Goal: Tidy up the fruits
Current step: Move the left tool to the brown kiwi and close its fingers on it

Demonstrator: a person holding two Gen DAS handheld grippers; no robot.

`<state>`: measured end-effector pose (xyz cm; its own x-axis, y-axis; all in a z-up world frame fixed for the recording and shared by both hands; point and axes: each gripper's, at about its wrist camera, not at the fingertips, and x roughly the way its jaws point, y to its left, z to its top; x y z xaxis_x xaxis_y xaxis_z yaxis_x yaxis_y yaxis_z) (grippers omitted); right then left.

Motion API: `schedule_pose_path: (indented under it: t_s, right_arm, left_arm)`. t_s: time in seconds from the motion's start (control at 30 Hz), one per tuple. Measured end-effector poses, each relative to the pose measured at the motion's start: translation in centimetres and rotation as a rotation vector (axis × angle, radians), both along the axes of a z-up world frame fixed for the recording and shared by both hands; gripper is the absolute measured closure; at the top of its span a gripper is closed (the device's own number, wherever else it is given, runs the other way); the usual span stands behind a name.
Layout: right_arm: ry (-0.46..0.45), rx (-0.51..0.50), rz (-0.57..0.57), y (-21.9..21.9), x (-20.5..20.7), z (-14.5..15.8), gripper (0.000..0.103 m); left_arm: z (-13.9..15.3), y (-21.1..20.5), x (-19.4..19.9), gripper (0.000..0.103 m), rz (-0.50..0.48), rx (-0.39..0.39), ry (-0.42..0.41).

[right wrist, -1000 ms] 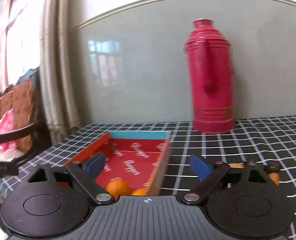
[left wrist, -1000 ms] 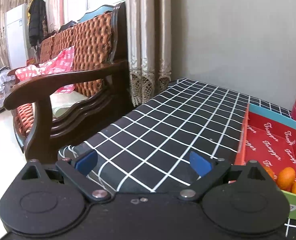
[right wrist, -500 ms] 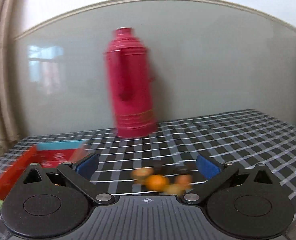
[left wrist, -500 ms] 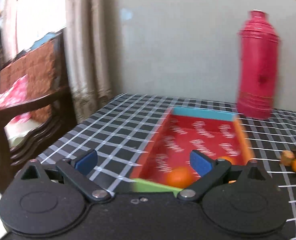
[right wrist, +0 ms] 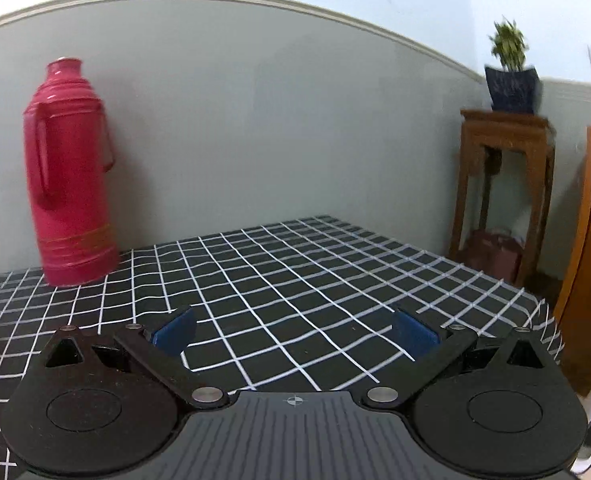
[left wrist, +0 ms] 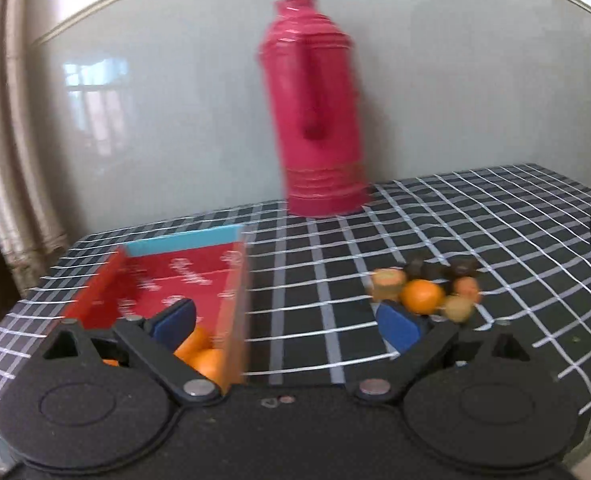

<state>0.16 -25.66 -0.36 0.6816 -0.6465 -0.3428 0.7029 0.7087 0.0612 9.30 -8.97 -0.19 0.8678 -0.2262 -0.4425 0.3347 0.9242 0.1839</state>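
Observation:
In the left wrist view a red open box (left wrist: 183,276) with a blue far wall lies on the checked table at the left, with oranges (left wrist: 199,354) in its near end behind my left finger. A small pile of loose fruit, an orange (left wrist: 421,295) among smaller brownish and dark pieces, lies on the cloth at the right. My left gripper (left wrist: 285,322) is open and empty, low over the table between box and pile. My right gripper (right wrist: 295,330) is open and empty over bare checked cloth; no fruit shows in its view.
A tall red thermos (left wrist: 315,120) stands at the back against the grey wall, also in the right wrist view (right wrist: 69,176). A wooden stand (right wrist: 503,184) with a potted plant (right wrist: 511,72) is beyond the table's right edge. Curtains (left wrist: 3,160) hang at the left.
Both grippers have swung to the right. The left view went from the sofa to the box and fruit pile. The right view passed the fruit pile to bare cloth. Both stayed open.

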Motion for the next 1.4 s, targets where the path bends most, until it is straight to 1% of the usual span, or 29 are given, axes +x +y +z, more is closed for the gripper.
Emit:
schedule_pose_path:
  t_s: [0.1,0.17,0.23,0.27,0.33,0.4,0.47,0.53,0.6,0.67,0.73,0.8,0.83,0.9,1.0,1.17,1.23,1.33,1.4]
  right_arm:
    - [-0.012,0.020,-0.013,-1.1,-0.6,0.2,0.000]
    - [-0.012,0.013,-0.030,-1.7,-1.0,0.2,0.000]
    - [-0.012,0.010,-0.042,-1.9,-1.1,0.3,0.000]
    - [-0.010,0.006,-0.051,-2.1,-1.3,0.3,0.000]
    - [-0.005,-0.016,-0.084,-2.5,-1.5,0.3,0.000]
    - [-0.002,-0.044,-0.119,-2.8,-1.8,0.4,0.000]
    - [-0.001,-0.049,-0.133,-3.2,-2.2,0.4,0.000]
    - [-0.001,-0.035,-0.129,-3.6,-2.4,0.2,0.000]
    - [0.005,-0.027,-0.133,-4.1,-2.6,0.1,0.000]
    - [0.005,-0.017,-0.132,-4.4,-2.9,0.0,0.000]
    - [0.002,-0.009,-0.129,-4.7,-3.1,-0.1,0.000]
    - [0.005,-0.004,-0.122,-4.9,-3.2,-0.2,0.000]
    - [0.007,-0.004,-0.121,-5.0,-3.2,-0.2,0.000]
    - [0.013,-0.003,-0.115,-5.0,-3.2,-0.4,0.000]
    - [0.020,-0.008,-0.109,-5.1,-3.0,-0.5,0.000]
    - [0.025,-0.009,-0.093,-5.0,-2.8,-0.7,0.000]
    - [0.026,-0.009,-0.089,-4.9,-2.7,-0.7,0.000]
    - [0.024,-0.008,-0.079,-4.8,-2.6,-0.7,0.000]
    - [0.022,-0.007,-0.071,-4.5,-2.4,-0.7,0.000]
  left_arm:
    - [-0.9,-2.0,0.0,0.024,-0.042,0.004,0.022]
    - [-1.5,-3.4,-0.1,0.026,-0.075,0.005,0.034]
    - [-2.0,-4.6,-0.4,0.036,-0.115,0.011,0.036]
    - [-2.2,-5.2,-0.4,0.038,-0.135,0.016,0.042]
    - [-2.9,-6.4,-0.5,0.048,-0.165,0.027,0.056]
    - [-3.4,-7.2,-0.6,0.051,-0.181,0.034,0.066]
    - [-3.7,-7.8,-0.6,0.051,-0.189,0.031,0.071]
    - [-4.0,-8.3,-0.3,0.056,-0.192,0.031,0.085]
    - [-4.3,-8.6,-0.1,0.057,-0.192,0.021,0.106]
    - [-4.5,-8.9,0.4,0.061,-0.187,0.013,0.124]
    - [-4.7,-9.1,0.8,0.068,-0.185,0.005,0.141]
    - [-5.0,-9.5,1.4,0.073,-0.183,-0.001,0.163]
    - [-5.0,-9.7,1.5,0.074,-0.185,-0.005,0.169]
    - [-5.1,-9.9,1.6,0.075,-0.184,-0.005,0.163]
    - [-5.2,-10.1,1.6,0.084,-0.187,-0.010,0.158]
    - [-5.2,-10.0,1.5,0.085,-0.188,-0.013,0.146]
    - [-4.9,-9.8,1.2,0.085,-0.183,-0.008,0.120]
    - [-4.3,-9.3,0.8,0.085,-0.159,0.004,0.059]
    - [-3.9,-8.6,0.8,0.085,-0.142,0.002,0.040]
